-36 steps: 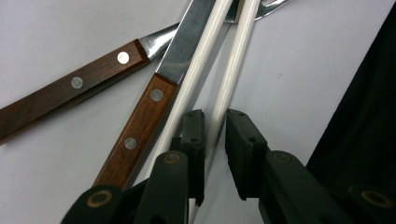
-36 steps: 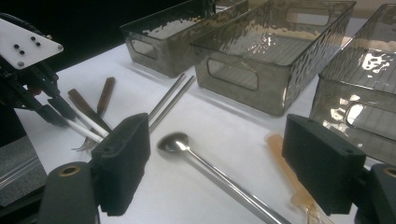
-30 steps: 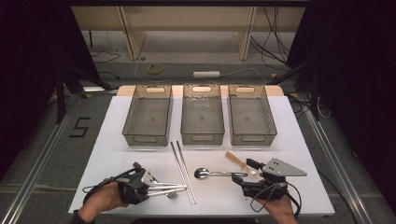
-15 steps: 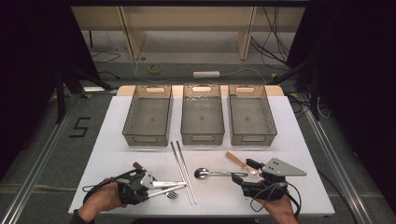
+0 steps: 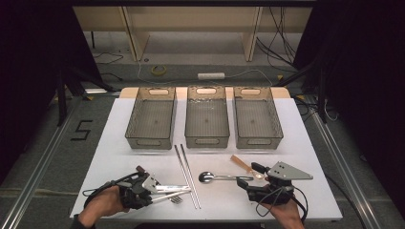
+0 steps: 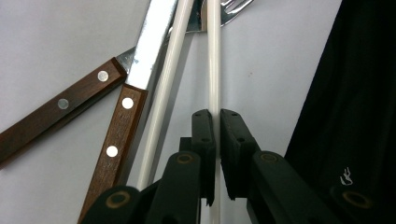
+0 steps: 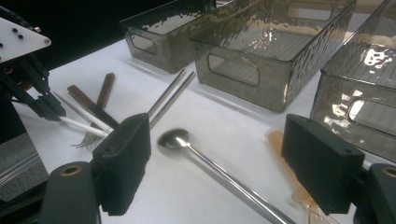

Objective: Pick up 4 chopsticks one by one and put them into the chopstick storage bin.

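At the near edge of the white tabletop [image 5: 305,143], the left gripper [image 6: 217,122] has its fingers [image 6: 203,135] pinched on one white chopstick [image 6: 214,56]; they have just been closing on it. Its twin lies alongside, beside a wooden-handled knife [image 6: 122,126] and fork [image 5: 176,199]. The right gripper [image 7: 219,163] hovers with fingers wide apart, holding nothing, over a metal spoon [image 7: 210,163]. Farther off lie steel chopsticks [image 5: 187,174], then three smoky bins [image 5: 206,123].
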`<state>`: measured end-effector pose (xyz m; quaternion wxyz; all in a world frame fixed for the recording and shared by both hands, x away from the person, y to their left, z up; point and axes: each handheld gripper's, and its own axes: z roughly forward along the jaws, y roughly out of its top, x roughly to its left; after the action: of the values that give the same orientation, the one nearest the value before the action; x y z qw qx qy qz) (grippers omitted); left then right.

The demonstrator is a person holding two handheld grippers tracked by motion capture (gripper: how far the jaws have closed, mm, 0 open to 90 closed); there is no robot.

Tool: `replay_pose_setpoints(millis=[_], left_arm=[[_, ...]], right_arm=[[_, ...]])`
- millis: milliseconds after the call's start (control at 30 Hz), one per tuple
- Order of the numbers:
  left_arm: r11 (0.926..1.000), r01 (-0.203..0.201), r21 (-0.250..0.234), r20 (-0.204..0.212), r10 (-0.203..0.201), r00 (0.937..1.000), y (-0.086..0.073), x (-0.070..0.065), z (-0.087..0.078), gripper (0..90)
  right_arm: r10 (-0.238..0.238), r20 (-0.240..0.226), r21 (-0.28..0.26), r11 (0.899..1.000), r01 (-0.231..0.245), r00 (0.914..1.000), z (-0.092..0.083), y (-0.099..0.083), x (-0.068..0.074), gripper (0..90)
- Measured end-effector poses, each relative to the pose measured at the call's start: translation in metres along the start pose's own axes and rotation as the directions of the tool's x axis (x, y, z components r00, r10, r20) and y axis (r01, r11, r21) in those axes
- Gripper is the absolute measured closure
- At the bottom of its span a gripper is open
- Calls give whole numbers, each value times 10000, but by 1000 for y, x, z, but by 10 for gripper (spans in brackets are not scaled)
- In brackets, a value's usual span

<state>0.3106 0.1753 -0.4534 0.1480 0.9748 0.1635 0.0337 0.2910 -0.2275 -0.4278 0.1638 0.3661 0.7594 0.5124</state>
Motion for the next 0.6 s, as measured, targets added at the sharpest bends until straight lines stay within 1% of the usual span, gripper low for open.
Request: replay_pose_setpoints(millis=[33, 67, 133, 200, 267, 400, 500, 533, 600], left_arm=[[10000, 5, -27, 1, -5, 10000, 0, 0, -1, 843], [10000, -84, 34, 5, 84, 10000, 1, 0, -2, 843], [10000, 23, -60, 62, -22, 10000, 0, -2, -4, 843], [9999, 30, -110, 37, -30, 10000, 0, -2, -5, 844], [10000, -3, -84, 132, 4, 9999, 0, -2, -7, 844], [9997, 68, -221, 112, -66, 9999, 0, -3, -10, 844], [9986, 196, -493, 166, -188, 9997, -1, -3, -12, 844], [9984, 209, -527, 236, -196, 9995, -2, -3, -13, 844], [9966, 297, -763, 337, -272, 9991, -2, -4, -16, 844]], right_arm=[[6, 2, 3, 10000, -6, 10000, 0, 0, 0, 252], [6, 2, 3, 10000, -6, 10000, 0, 0, 0, 252], [-3, -1, 10, 10000, 3, 10000, 0, 0, 0, 252], [7, 5, 0, 10000, -7, 10000, 0, 0, 0, 251], [8, 5, 16, 10000, -8, 10000, 0, 0, 0, 251], [-1, 5, 27, 10000, 1, 10000, 0, 0, 0, 252], [3, 10, 26, 10000, -3, 10000, 0, 0, 0, 252], [28, 3, 25, 10000, -28, 10000, 1, 0, -1, 252], [-1, 9, 38, 10000, 1, 10000, 1, 0, -1, 252]])
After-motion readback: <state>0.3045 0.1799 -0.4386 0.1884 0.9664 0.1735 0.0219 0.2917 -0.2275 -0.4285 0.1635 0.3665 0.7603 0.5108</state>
